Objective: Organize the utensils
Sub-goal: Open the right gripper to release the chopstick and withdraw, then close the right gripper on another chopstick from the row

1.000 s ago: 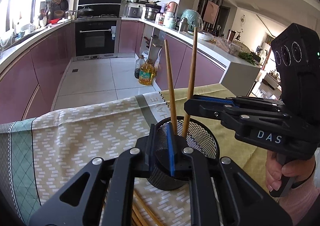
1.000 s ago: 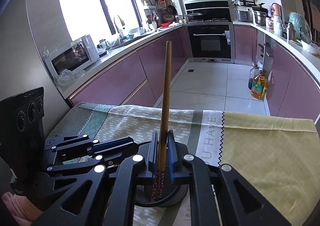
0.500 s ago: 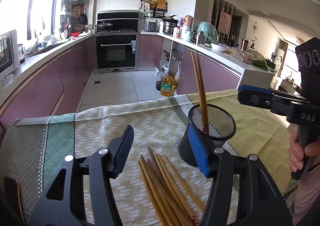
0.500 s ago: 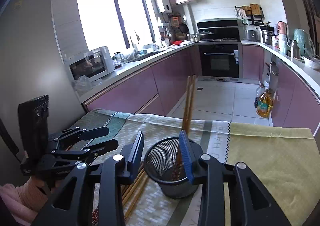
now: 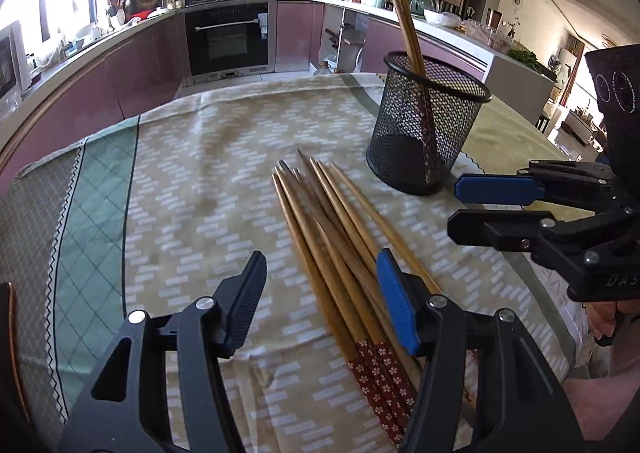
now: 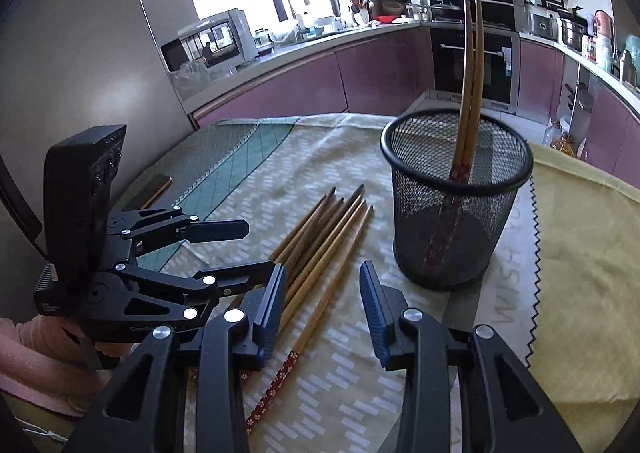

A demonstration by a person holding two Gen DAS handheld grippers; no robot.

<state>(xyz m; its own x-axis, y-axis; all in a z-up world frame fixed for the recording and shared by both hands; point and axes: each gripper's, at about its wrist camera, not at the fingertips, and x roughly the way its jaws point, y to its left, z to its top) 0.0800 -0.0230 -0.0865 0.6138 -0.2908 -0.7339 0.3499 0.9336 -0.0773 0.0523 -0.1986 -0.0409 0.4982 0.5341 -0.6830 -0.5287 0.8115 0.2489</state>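
change: your left gripper point(image 5: 320, 293) and right gripper point(image 6: 322, 301) let go, jaws part open, empty | result: two chopsticks point(image 6: 468, 93) stand in the mesh cup point(image 6: 452, 221) | remaining: chopstick pile point(image 5: 340, 237) on the cloth point(image 5: 180, 173), beside cup | next: pick more

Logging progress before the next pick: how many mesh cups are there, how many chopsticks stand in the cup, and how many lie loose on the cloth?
Mesh cup: 1
Chopsticks standing in the cup: 2
Chopsticks loose on the cloth: about 7 (they overlap, so the count is not exact)
Total: about 10
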